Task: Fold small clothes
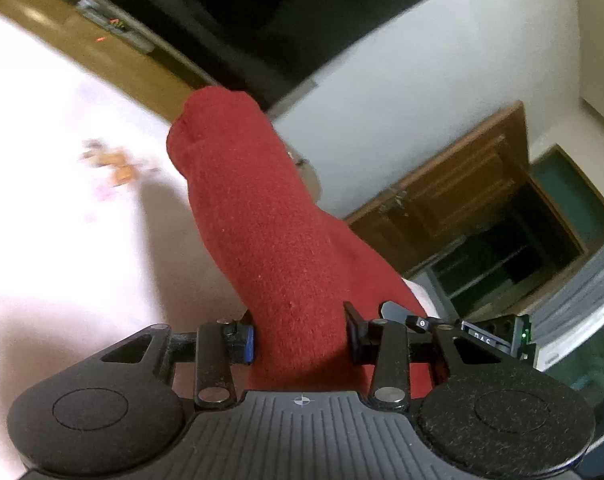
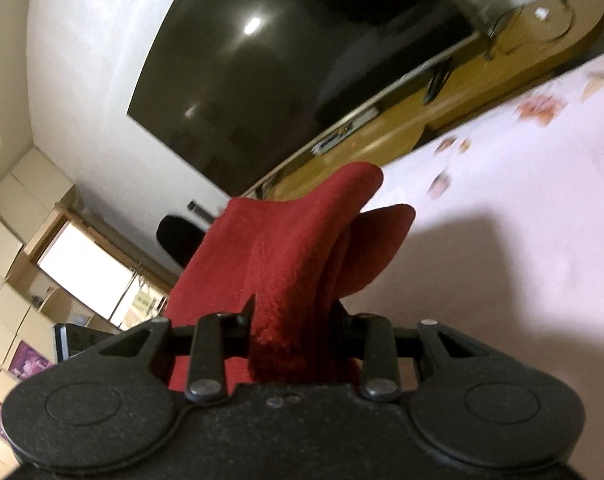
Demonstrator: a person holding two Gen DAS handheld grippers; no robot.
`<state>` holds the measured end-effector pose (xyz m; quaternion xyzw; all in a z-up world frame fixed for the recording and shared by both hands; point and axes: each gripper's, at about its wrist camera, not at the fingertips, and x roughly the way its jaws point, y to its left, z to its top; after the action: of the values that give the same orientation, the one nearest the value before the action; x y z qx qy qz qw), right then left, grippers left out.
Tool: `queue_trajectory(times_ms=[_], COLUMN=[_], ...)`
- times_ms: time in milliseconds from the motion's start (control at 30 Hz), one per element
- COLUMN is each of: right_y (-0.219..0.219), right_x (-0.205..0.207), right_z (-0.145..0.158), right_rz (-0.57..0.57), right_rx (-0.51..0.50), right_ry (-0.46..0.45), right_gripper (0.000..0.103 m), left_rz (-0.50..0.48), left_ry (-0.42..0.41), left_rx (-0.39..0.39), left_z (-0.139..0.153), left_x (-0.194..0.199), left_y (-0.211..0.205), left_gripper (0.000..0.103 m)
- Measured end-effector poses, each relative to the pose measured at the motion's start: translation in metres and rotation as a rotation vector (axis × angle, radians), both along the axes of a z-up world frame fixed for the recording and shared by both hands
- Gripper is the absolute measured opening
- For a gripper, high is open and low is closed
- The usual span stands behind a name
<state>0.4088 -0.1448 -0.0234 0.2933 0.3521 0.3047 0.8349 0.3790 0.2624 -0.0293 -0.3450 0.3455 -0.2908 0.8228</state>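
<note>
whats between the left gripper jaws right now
A thick fold of the red cloth fills the left gripper, clamped between its jaws; the left wrist view shows it.

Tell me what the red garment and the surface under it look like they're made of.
Red garment: looks like a soft fleece or brushed knit, matte, with a fuzzy napped surface and thick rolled edges. Surface beneath: probably a pale pink cotton-like sheet with a blurred floral print; the weave is too blurred to confirm.
</note>
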Motion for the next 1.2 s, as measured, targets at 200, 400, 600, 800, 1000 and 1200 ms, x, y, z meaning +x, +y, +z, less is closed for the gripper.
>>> queue_trajectory(times_ms=[200,400,600,800,1000,1200], right_y=[0.040,0.035,0.018,0.040,0.076,0.077], right_x=[0.006,0.012,0.006,0.028,0.045,0.027], right_z=[-0.044,-0.090,-0.037,-0.023,-0.059,-0.038], right_rz=[0.040,0.006,-0.075,-0.038,-0.017,-0.022], right_rx=[0.009,0.011,-0.116,-0.166,-0.377,-0.446], right_ry=[0.115,0.254,0.072,-0.009,0.041,0.000], right_gripper=[0.032,0.043,0.046,0.036,0.023,0.035], left_rz=[0.069,0.166,0.283,0.162,0.199,0.185], left_ry=[0.144,0.136,-0.026,-0.087,0.002,-0.092], left_rx=[0.042,0.062,0.124,0.192,0.365,0.455], left_z=[-0.059,-0.071,-0.020,-0.004,-0.034,-0.002], left_x=[-0.013,-0.032,-0.040,-0.004,0.024,-0.008], left_y=[0.038,0.054,0.066,0.026,-0.002,-0.006], left_gripper=[0.040,0.051,0.051,0.051,0.032,0.060])
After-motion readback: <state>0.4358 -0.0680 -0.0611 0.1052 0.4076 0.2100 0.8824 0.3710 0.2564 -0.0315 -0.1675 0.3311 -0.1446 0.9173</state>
